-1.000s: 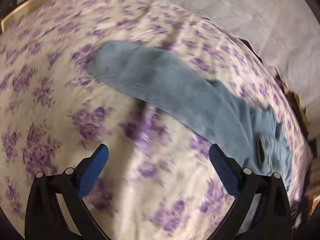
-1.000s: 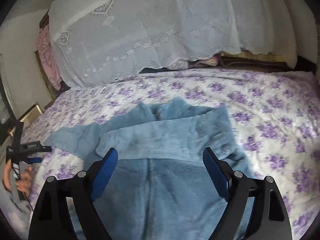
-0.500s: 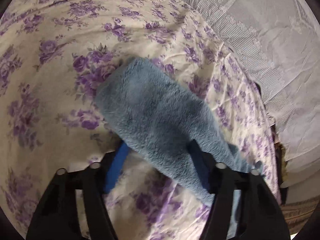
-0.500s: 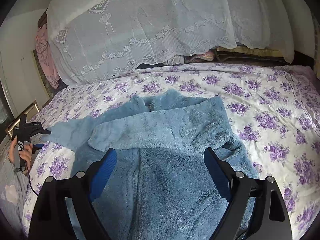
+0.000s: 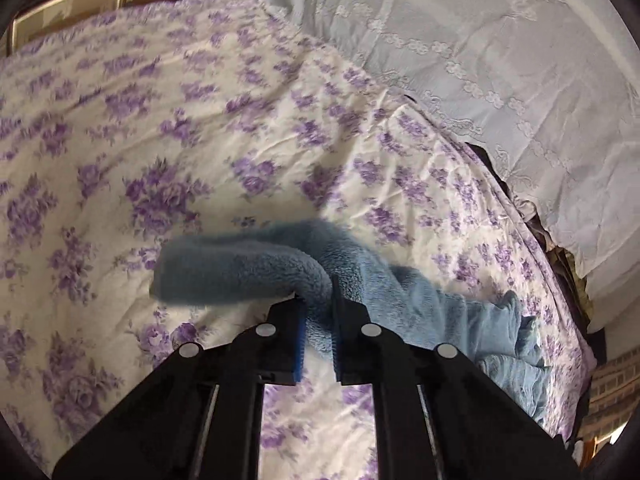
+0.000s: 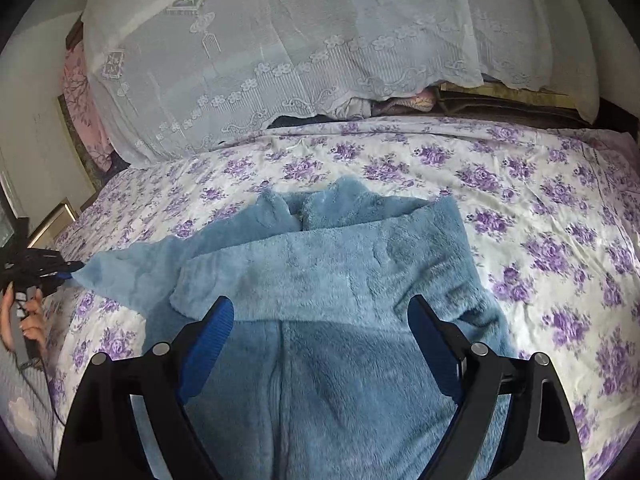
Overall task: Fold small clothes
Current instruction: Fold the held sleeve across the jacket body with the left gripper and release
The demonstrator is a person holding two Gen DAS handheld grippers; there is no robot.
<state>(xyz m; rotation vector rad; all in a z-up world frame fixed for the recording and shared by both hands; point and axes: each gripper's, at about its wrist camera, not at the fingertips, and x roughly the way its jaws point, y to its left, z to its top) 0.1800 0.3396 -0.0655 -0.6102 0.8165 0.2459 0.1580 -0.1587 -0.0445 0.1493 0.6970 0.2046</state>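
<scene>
A fuzzy blue fleece jacket (image 6: 340,320) lies spread on the flowered bed sheet (image 6: 540,208), with one sleeve folded across its chest. My left gripper (image 5: 318,320) is shut on the end of the other blue sleeve (image 5: 248,272) and holds it lifted off the sheet; the cuff droops to the left. That gripper also shows at the far left of the right wrist view (image 6: 60,270), pinching the sleeve tip. My right gripper (image 6: 320,320) is open and empty, hovering over the jacket's body.
A white lace cover (image 6: 300,48) drapes over a pile at the head of the bed. A gold-framed object (image 5: 68,8) stands beyond the bed's left edge. Dark bedding (image 6: 500,108) shows under the lace at the back.
My left gripper closed on the sleeve end and lifted it off the sheet. The right gripper stayed open over the jacket and barely moved.
</scene>
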